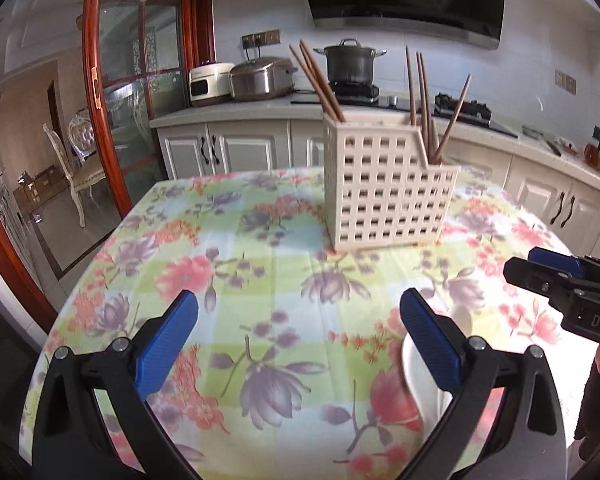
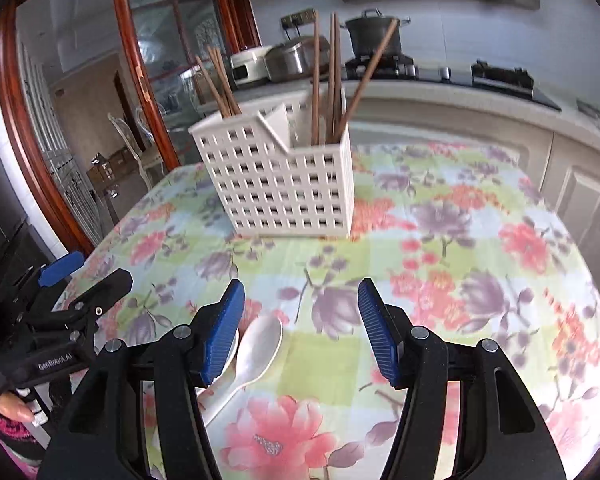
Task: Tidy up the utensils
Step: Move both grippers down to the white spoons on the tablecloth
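Left gripper: jaws spread wide with nothing between the blue pads; only the flowered cloth shows in the gap. It also shows at 9 o'clock in the right wrist view.
Right gripper: jaws apart with nothing held; bare cloth lies between the pads. Its tip enters the left wrist view at 3 o'clock.
White spoons: lying flat on the cloth at about 7 o'clock of the right gripper's gap, one bowl just inside the left pad, the handle running down toward 7 o'clock. A second spoon seems to lie partly under that pad, though the finger hides most of it. In the left wrist view they sit behind the right-hand finger, blurred.
Utensil holder: a cream lattice caddy, upright on the table at 12 o'clock of both grippers, well apart from them. It has a taller compartment and a lower one.
Chopsticks: brown sticks standing tilted in the holder, a few leaning toward 11 o'clock in the taller compartment, several more in the lower one.
Table: covered in a floral checked cloth.
Background: at 12 o'clock a counter with a pot on the stove and two cookers beside it; at 9 o'clock a red-framed glass door.
Person: a fingertip and a pink patterned sleeve at 8 o'clock of the right wrist view.
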`<state>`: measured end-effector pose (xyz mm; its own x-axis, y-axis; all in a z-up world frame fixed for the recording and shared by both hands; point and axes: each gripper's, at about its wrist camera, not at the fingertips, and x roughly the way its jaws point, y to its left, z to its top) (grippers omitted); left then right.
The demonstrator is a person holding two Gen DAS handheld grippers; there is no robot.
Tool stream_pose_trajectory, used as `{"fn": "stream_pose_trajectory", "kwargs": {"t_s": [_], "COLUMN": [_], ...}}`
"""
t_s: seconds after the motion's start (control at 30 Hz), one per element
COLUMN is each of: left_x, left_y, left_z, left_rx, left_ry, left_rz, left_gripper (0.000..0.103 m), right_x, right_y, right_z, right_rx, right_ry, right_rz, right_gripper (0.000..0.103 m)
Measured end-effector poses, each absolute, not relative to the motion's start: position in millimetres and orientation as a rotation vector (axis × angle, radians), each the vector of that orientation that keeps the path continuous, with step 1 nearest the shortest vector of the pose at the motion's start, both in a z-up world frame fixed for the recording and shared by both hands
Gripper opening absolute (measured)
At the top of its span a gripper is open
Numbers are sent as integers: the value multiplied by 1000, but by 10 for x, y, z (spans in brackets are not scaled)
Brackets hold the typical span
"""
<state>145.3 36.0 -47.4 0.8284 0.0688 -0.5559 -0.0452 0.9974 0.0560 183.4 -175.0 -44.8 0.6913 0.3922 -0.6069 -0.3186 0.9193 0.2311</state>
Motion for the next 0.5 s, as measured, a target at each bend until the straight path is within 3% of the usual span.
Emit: {"fn": "stream_pose_trajectory", "kwargs": {"t_s": [0.5], "left_x": [1359], "left_y": [561], "left_z": [-796], "left_rx": [60], "left_ry": [622], "left_rz": [109], "left_gripper": [98], "right_x": [1952], "right_y": [-1310], "right_z": [-873], "right_rx": [165], "right_ry": [846], "right_rz": [282], "right_gripper": [49]}}
